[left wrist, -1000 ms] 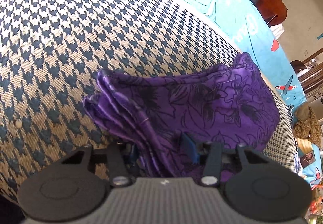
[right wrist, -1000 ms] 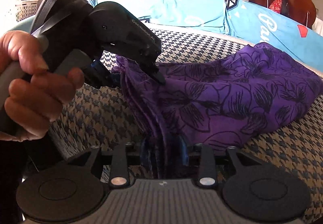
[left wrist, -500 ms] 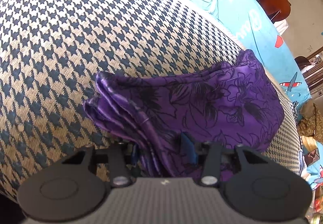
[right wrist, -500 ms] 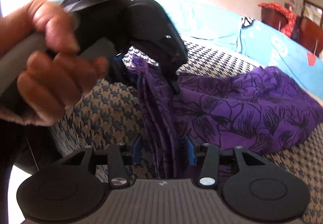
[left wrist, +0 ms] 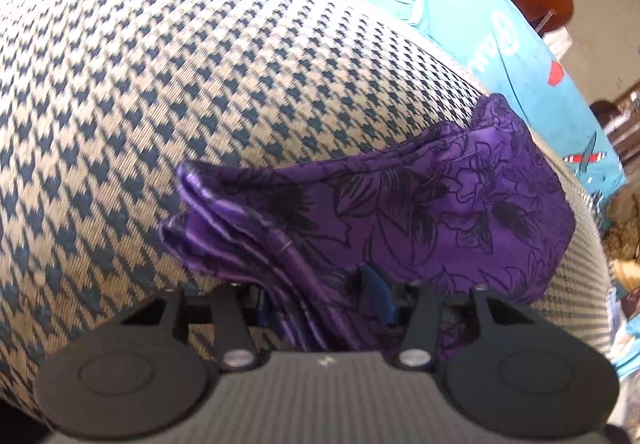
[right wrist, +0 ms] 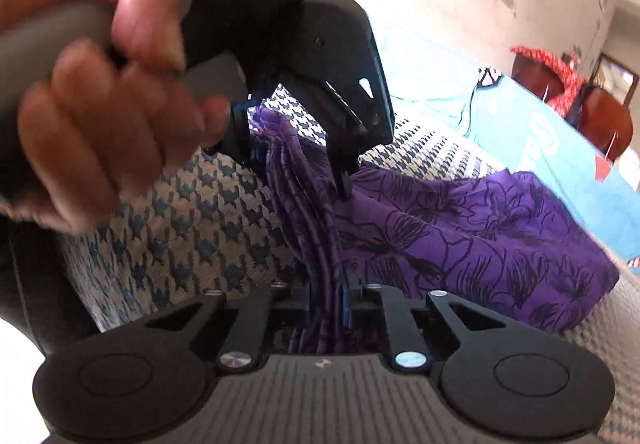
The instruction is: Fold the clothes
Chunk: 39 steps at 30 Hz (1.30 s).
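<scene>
Ahead of both pairs of jaws spreads the large woven cushion surface with a beige and dark blue houndstooth pattern (left wrist: 200,84), coarse in texture and rounded in these views. Beyond it, past the far edge, lies a smooth turquoise printed cloth (left wrist: 520,56) with white letters and small red shapes, and behind that stands a dark brown wooden chair (right wrist: 600,116) with a red patterned cloth over it.

On the houndstooth surface rests the purple silky garment with black flower outlines (left wrist: 420,212), folded into several thin layers whose shiny edges make a stack of ridges. Its main part lies flat and reaches away to the right of the jaws.

The left gripper (left wrist: 320,300) has its jaws clenched on the near edge of the garment; the layered folds run straight in between the blue pads. The right gripper (right wrist: 332,300) also grips the same bunched edge, with the pleats pressed tightly between its jaws, and the cloth is pulled taut between the two tools.

In the right wrist view, the person's left hand (right wrist: 100,84) is wrapped around the grey handle of the black left tool, up and to the left of the right jaws.
</scene>
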Each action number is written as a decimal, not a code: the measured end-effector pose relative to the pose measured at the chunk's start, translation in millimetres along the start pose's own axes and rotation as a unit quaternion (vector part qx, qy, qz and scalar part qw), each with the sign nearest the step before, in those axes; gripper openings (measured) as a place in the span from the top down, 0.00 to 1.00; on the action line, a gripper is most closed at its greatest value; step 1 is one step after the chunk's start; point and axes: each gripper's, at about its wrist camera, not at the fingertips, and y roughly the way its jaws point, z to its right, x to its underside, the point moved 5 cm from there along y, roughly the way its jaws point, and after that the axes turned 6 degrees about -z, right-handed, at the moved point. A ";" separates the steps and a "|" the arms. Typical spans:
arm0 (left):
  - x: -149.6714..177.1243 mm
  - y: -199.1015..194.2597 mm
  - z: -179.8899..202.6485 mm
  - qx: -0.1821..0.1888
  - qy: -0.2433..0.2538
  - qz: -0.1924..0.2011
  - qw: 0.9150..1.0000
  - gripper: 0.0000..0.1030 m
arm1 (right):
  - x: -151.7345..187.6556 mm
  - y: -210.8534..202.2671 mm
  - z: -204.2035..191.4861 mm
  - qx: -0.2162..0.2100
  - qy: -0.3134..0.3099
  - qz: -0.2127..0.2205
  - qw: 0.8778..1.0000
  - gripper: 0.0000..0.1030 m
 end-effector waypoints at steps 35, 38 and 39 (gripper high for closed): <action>-112.0 -46.5 -99.9 -0.174 -0.041 0.051 0.983 0.66 | -119.5 40.7 -4.7 -0.264 0.145 0.009 0.953 0.80; -111.3 -51.2 -101.9 -0.179 -0.046 0.063 0.981 0.57 | -116.7 37.4 7.9 -0.256 0.145 0.011 0.956 0.78; -111.4 -55.6 -100.2 -0.178 -0.042 0.072 0.980 0.53 | -115.8 36.3 12.2 -0.253 0.144 0.012 0.957 0.78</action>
